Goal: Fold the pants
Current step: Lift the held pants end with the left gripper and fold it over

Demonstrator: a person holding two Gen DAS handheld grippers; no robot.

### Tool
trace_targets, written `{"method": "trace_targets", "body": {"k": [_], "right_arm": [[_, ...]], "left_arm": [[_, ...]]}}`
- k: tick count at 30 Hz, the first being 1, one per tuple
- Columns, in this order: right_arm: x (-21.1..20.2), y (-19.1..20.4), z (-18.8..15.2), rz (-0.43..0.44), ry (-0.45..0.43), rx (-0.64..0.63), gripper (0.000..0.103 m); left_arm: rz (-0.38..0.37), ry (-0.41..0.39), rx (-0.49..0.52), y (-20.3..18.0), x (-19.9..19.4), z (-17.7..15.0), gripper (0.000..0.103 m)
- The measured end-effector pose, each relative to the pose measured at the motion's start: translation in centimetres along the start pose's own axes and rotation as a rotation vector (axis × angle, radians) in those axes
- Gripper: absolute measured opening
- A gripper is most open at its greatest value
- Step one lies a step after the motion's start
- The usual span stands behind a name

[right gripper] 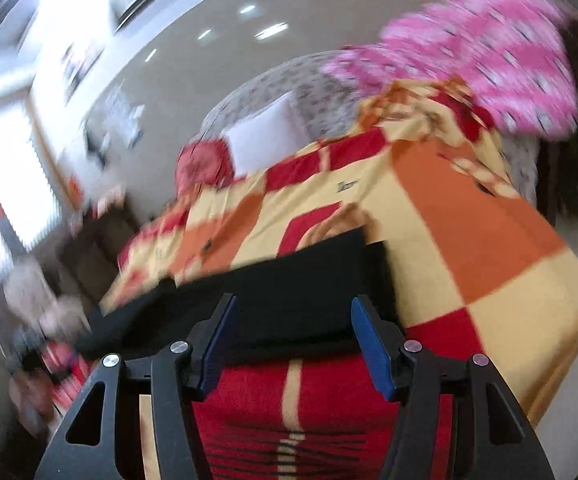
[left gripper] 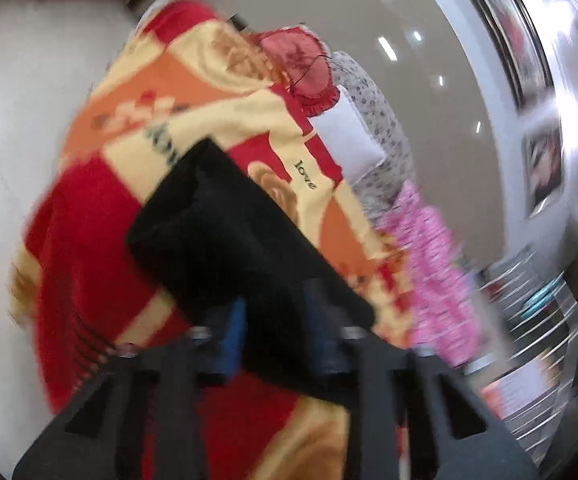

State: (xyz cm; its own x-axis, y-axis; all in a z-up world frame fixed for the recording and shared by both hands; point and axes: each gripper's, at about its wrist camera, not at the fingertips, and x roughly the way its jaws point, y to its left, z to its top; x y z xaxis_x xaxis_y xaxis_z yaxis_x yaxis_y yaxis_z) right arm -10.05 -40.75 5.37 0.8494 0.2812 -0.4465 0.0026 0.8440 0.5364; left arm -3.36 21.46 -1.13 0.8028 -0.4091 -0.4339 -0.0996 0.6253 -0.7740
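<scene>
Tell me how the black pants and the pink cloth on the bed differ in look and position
The black pants are plain and dark; the pink cloth is bright with a small pattern. The pants lie in a flat, straight-edged shape close to the right gripper, whose jaws stand open; the pink cloth sits bunched in a heap at the far end. Both rest on the red, orange and yellow blanket.

one black pants [left gripper: 225, 240], one patterned blanket [left gripper: 89, 240], one red cushion [left gripper: 301, 68], one white pillow [left gripper: 345, 136].
</scene>
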Motion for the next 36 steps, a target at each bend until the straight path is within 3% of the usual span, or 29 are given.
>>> {"method": "trace_targets", "body": {"k": [1, 4, 10, 16, 18, 22, 23, 24, 26, 31, 36], "right_arm": [[-0.3, -1.2, 0.4, 0.014, -0.004, 0.08, 0.062], [0.2, -4.2, 0.8, 0.068, 0.041, 0.282, 0.062], [3.1, -5.7, -0.1, 0.188, 0.146, 0.453, 0.062], [5.2, -6.3, -1.0, 0.161, 0.195, 0.501, 0.062], [5.5, -6.6, -1.2, 0.147, 0.194, 0.521, 0.058], [6.1, -6.4, -0.8, 0.151, 0.19, 0.505, 0.058], [6.2, -6.2, -0.6, 0.138, 0.189, 0.49, 0.056], [6.4, -6.0, -0.4, 0.14, 0.192, 0.463, 0.041], [7.0, -5.5, -0.2, 0.137, 0.218, 0.414, 0.006], [6.3, -4.2, 2.3, 0.135, 0.17, 0.368, 0.004], [8.2, -1.7, 9.9, 0.234, 0.108, 0.362, 0.004]], "left_arm": [[0.045, -0.013, 0.064, -0.7, 0.1, -0.1, 0.014], [0.093, -0.024, 0.131, -1.3, 0.5, -0.6, 0.014], [0.084, -0.004, 0.09, -0.3, 1.2, -0.7, 0.022], [0.063, -0.001, 0.078, -0.1, 1.2, -0.6, 0.033], [0.063, -0.005, 0.083, -0.3, 1.3, -0.7, 0.036], [0.078, -0.022, 0.098, -0.6, 1.4, -0.9, 0.037], [0.083, -0.023, 0.101, -0.6, 1.5, -0.9, 0.037], [0.087, -0.024, 0.111, -0.8, 1.4, -0.9, 0.036], [0.122, -0.025, 0.145, -1.3, 1.3, -0.8, 0.011], [0.099, -0.025, 0.124, -2.9, 1.5, 3.1, 0.006], [0.038, -0.01, 0.195, -8.2, 5.2, 10.2, 0.006]]}}
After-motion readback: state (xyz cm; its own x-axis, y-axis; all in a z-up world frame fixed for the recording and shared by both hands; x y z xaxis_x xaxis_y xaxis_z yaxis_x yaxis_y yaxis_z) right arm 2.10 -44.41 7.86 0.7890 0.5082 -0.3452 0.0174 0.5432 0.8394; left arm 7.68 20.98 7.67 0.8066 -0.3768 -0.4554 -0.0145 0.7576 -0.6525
